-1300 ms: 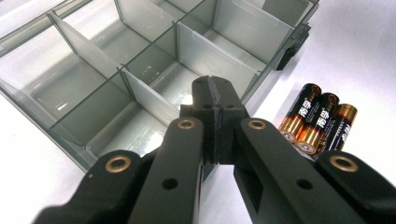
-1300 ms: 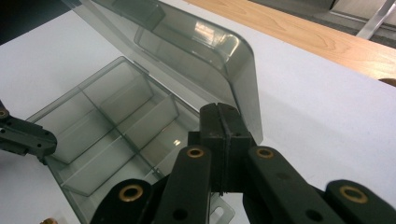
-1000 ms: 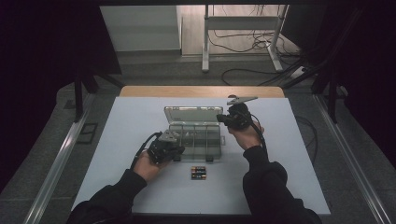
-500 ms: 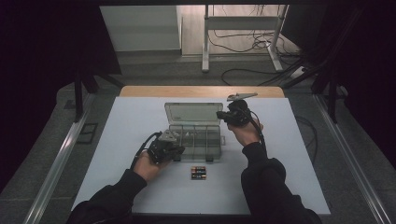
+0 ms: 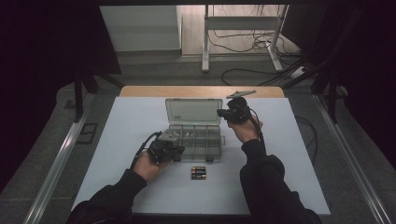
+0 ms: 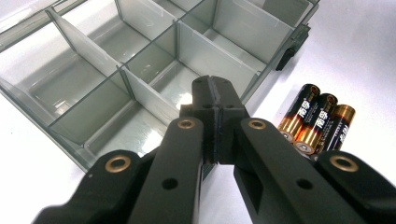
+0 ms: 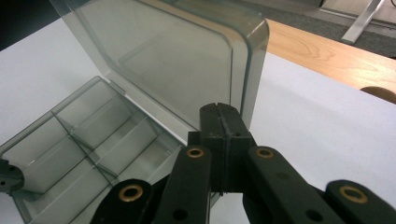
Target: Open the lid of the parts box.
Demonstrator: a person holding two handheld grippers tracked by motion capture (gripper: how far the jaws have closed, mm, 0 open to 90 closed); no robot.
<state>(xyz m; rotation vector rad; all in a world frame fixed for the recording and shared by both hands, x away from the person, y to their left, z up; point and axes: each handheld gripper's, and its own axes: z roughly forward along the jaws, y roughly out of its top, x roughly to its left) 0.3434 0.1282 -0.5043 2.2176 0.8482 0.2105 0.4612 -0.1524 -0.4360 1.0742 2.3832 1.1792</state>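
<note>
Looking down from the high view, I see a clear plastic box [image 5: 196, 137] open in the middle of the white table [image 5: 121, 121], its lid [image 5: 194, 111] standing up at the far side. Thin walls split the tray into compartments. In the left gripper view, those nearest my left gripper [image 6: 215, 95] look bare, showing only grey floor and reflections. From the high view, a few small pale bits lie in a far compartment, too small for me to tell what they are.

Three batteries [image 6: 317, 122] lie side by side on the table just in front of the box, near its latch, apart from its wall.

My left gripper has its jaws pressed together with nothing between them, tip over the near edge of the tray. My right gripper [image 7: 223, 120] is likewise closed and empty, tip just beside the lid's corner.
</note>
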